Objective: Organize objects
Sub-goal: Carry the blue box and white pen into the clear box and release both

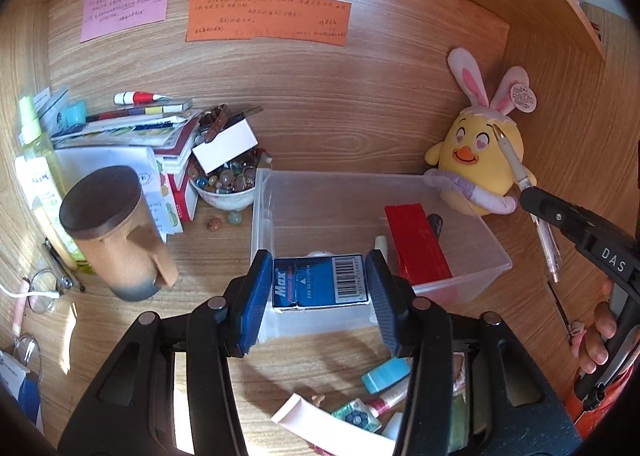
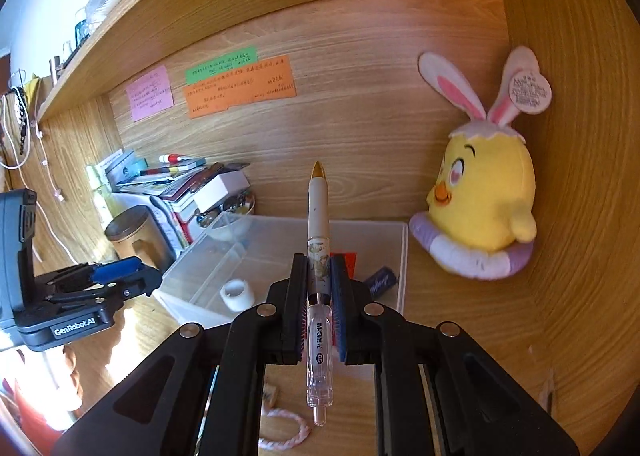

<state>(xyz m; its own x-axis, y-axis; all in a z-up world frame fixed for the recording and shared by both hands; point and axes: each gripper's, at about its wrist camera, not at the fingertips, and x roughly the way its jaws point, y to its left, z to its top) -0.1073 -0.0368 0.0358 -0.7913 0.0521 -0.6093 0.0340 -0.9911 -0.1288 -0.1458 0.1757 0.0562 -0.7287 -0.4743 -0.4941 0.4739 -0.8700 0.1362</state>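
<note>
The left gripper [image 1: 318, 288] is clenched on a blue Max staple box [image 1: 320, 283], its blue pads pressing the box's two short sides, holding it above the near wall of the clear plastic bin [image 1: 472, 244]. The right gripper [image 2: 320, 288] is clamped on a white pen [image 2: 319, 232] that runs along its fingers, gold tip pointing away toward the back panel and the clear clicker end hanging toward the camera.

The bin sits open-topped on the wooden desk [image 1: 224, 248] inside an alcove, closed in by the back panel, side walls and a shelf overhead. Inside the bin lie a red box [image 1: 416, 244] near its right wall, a dark object behind it, and much bare floor on the left half. A bowl of marbles [image 1: 224, 183] stands just beside the bin's far left corner, with a stack of books [image 1: 132, 127] behind it and a brown lidded mug [image 1: 116, 232] nearer the front. A yellow chick plush [image 1: 480, 151] with rabbit ears leans in the right corner, close to the bin's far right corner.

Only the left wrist view shows the clutter on the near desk under the gripper: a light blue eraser [image 1: 384, 374], a pink strip and small tubes, plus a second pen [image 1: 546, 244] lying right of the bin. Only the right wrist view shows a white tape roll [image 2: 238, 294] on the bin floor, the items on the upper shelf, and a pink-and-white cord loop [image 2: 288, 432] on the near desk.
</note>
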